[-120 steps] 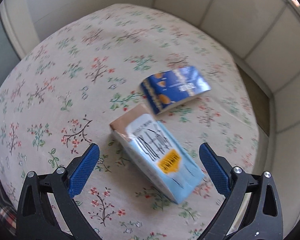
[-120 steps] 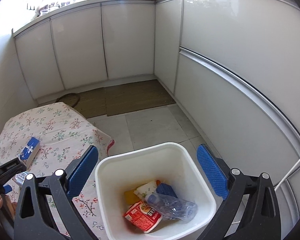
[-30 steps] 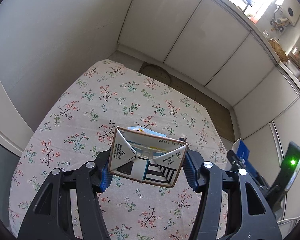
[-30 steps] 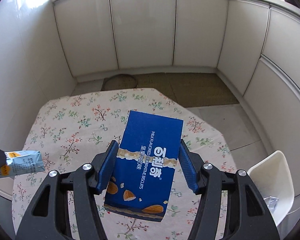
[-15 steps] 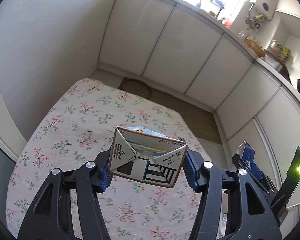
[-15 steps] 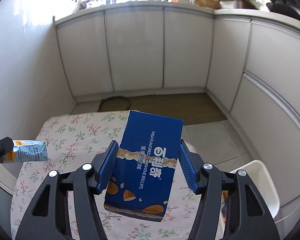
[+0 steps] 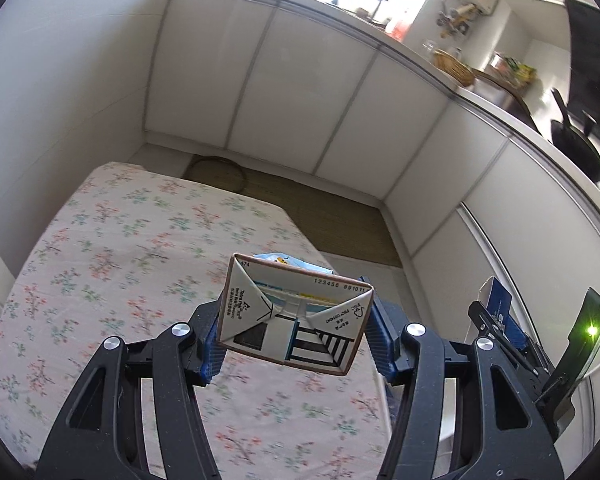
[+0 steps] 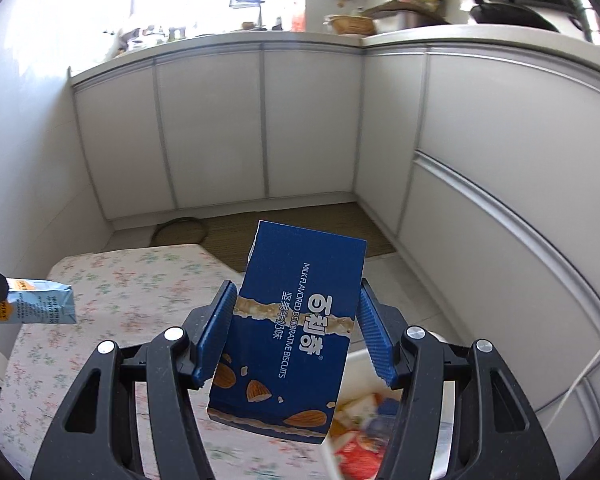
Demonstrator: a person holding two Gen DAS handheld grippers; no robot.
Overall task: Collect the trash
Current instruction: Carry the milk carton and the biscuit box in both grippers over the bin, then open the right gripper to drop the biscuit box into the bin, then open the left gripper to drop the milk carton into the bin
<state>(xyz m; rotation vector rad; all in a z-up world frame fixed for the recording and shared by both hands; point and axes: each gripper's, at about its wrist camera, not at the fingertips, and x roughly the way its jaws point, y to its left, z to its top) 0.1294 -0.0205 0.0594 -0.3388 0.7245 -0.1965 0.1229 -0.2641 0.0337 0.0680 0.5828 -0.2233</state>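
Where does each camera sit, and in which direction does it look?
Left wrist: sits on the left gripper, facing forward and down over the floral table; its fingers clamp a milk carton.
Right wrist: sits on the right gripper, facing the cabinets; its fingers clamp a blue biscuit box beside the white bin.
Shared: table, carton, box.

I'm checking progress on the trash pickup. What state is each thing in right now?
Left tongs: shut on the drink carton.
Drink carton: held off the table, folded end toward the camera.
Right tongs: shut on the biscuit box.
Biscuit box: held in the air, printed face up.
White bin: open-topped, trash already inside.
Floral tablecloth: spread flat over the table.
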